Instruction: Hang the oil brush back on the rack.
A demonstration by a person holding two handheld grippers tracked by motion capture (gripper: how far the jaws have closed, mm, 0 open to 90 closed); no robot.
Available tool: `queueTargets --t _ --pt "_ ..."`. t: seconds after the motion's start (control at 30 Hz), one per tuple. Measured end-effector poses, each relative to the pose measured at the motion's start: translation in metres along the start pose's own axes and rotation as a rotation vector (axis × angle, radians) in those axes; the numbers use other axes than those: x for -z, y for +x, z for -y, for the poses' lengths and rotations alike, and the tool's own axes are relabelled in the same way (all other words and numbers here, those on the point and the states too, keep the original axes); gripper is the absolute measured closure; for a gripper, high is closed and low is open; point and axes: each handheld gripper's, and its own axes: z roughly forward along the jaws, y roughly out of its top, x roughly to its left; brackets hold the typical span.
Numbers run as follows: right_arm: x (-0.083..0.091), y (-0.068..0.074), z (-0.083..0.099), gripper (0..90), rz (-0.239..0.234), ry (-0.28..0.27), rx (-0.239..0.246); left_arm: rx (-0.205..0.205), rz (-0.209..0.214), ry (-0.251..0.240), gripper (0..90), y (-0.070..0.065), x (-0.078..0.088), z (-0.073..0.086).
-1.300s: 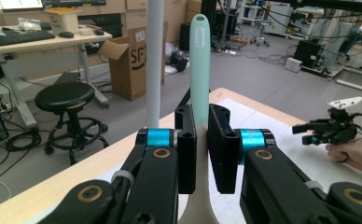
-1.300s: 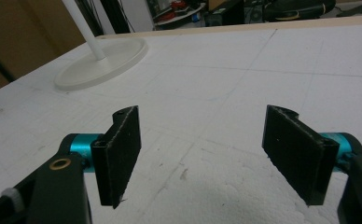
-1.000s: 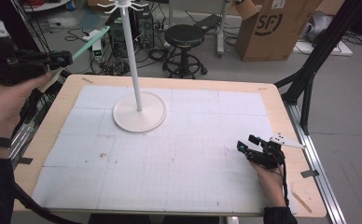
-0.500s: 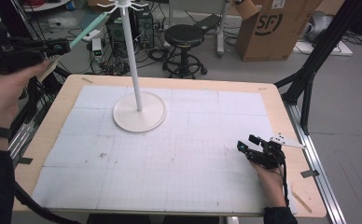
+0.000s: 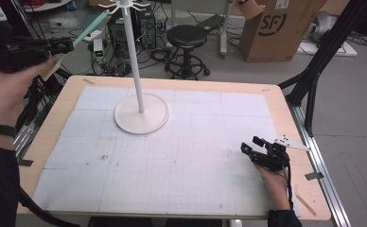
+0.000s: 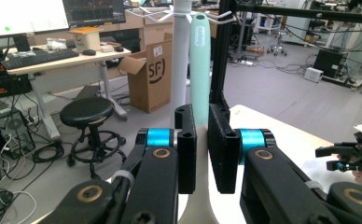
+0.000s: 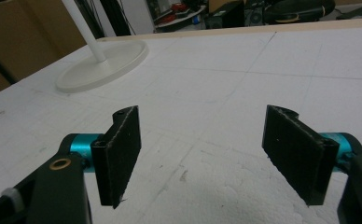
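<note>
Parted jaws above white mat (image 7: 226,56), stand base (image 7: 102,65)

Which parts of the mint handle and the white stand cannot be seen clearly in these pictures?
- Mint handle: its working end is hidden below the left gripper in the left gripper view.
- High view: the handle is too small to tell whether it touches a hook.
- White stand: its pole is cut off by the top edge in the right gripper view.
</note>
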Motion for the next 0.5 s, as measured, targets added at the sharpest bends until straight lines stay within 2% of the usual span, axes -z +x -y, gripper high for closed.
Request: queueTargets --t 0.5 --pt "0.000 0.000 0.000 27.2 -0.001 0.001 -0.001 -0.021 -0.037 0.029 82.1 -0.001 -0.015 0.003"
